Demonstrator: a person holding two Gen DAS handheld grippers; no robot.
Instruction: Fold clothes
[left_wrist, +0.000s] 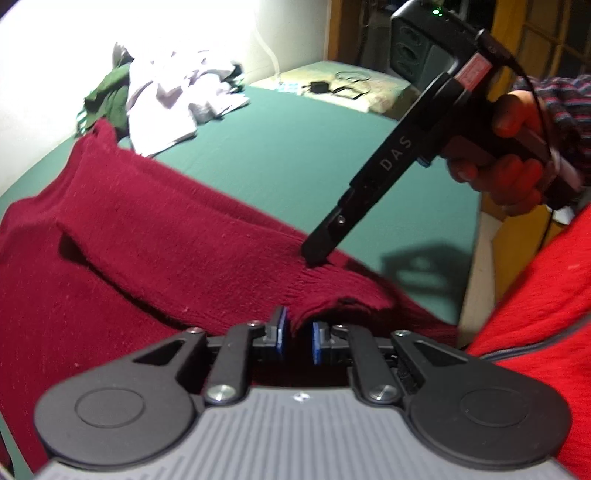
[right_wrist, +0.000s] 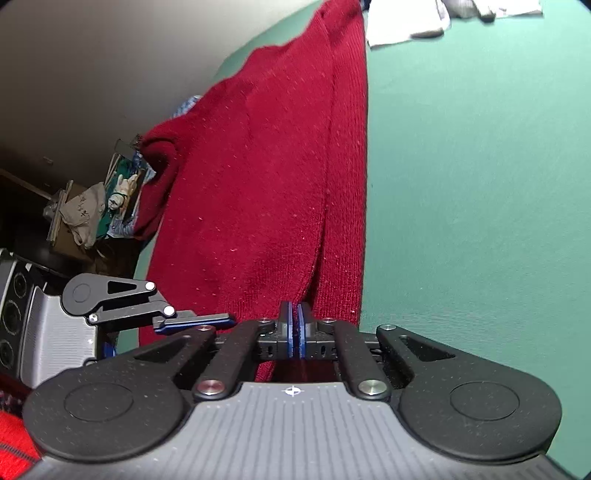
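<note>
two grippers work a dark red sweater (left_wrist: 155, 236) spread on the green bed sheet (left_wrist: 295, 147). the left gripper (left_wrist: 297, 334) has its blue pads nipped narrowly on a ribbed edge of the knit. the right gripper (right_wrist: 295, 325) is closed tight on another edge, and its black side reads "das" in pale letters. a white and green clothes pile (left_wrist: 162, 99) lies well apart.

A sweater (left_wrist: 147, 236) lies on the bed (left_wrist: 295, 155), a clothes pile (left_wrist: 166, 96) behind it.
</note>
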